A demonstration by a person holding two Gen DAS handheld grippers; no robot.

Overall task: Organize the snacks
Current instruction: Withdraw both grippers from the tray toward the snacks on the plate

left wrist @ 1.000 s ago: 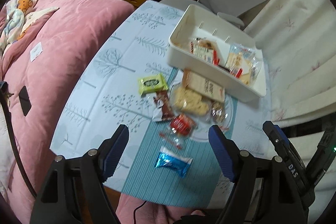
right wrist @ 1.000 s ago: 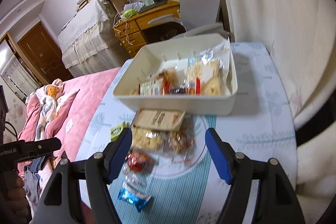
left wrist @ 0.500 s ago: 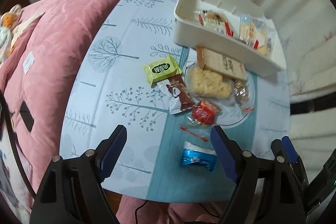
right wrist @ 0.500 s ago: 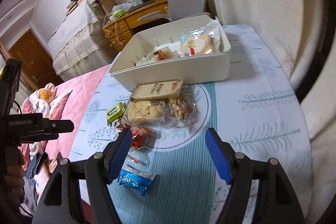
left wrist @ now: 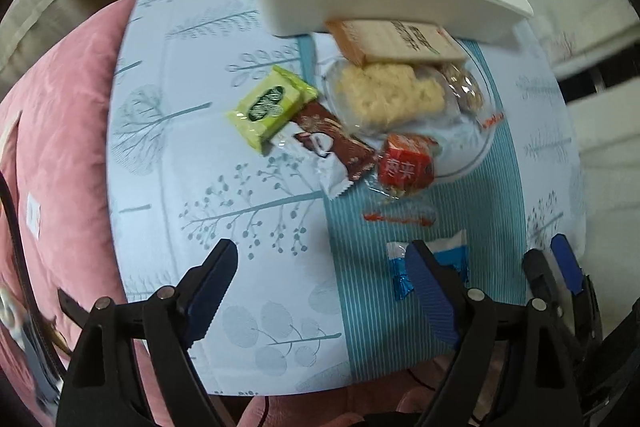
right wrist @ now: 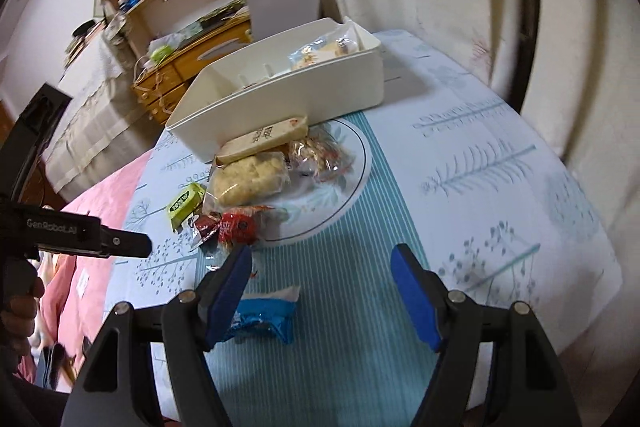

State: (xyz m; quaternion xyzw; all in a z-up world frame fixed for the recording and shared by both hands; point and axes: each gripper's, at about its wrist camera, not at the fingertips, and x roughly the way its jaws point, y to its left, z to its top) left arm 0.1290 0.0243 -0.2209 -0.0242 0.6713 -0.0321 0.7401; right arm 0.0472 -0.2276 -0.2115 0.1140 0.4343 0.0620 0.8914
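Blue-wrapped snack (right wrist: pixel 262 319) – flat on the table (right wrist: pixel 500 187), long axis crosswise, just beyond the right tongs (right wrist: pixel 320 291), partly behind their left finger; right tongs nearer, agape, empty; left tongs (left wrist: pixel 320 283) lately widened, nothing between.

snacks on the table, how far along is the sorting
Partly done. A few packets already lie in the white bin. Nothing is in hand: the left gripper, its jaws just opening, and the right gripper are both open and empty. Left: the green packet, brown wrapper, red packet, blue packet and those on the plate.
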